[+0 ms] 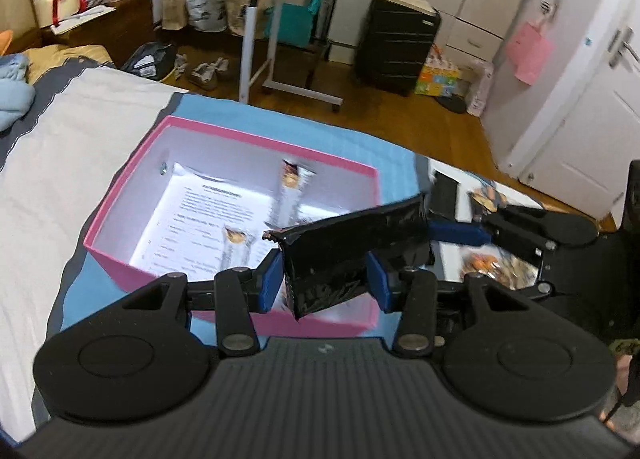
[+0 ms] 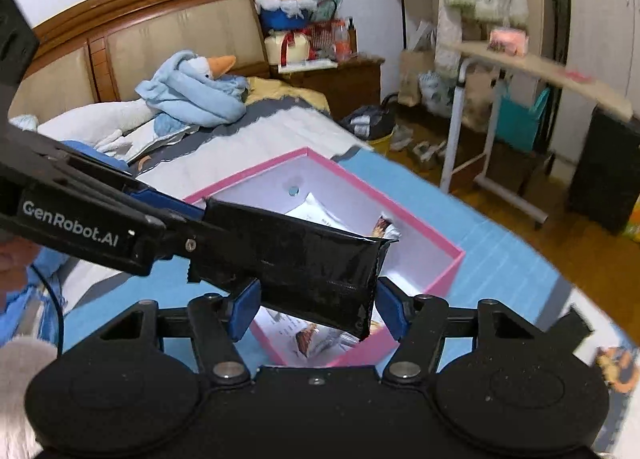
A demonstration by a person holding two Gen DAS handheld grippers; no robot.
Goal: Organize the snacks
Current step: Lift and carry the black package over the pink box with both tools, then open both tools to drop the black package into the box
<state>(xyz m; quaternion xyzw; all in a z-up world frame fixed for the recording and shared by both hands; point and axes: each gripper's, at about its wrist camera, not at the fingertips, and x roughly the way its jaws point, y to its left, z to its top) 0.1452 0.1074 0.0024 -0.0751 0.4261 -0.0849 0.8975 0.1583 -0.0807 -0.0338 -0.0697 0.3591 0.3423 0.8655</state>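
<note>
I am holding a black packet with both grippers pinching its ends above the pink box, where two snacks are already lying; more are waiting outside.

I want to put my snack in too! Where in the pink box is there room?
The pink box has bare paper lining along its left wall, beside the two snack sticks. Its near right corner is crowded: the black packet hangs there, held in both grippers' fingers.
</note>
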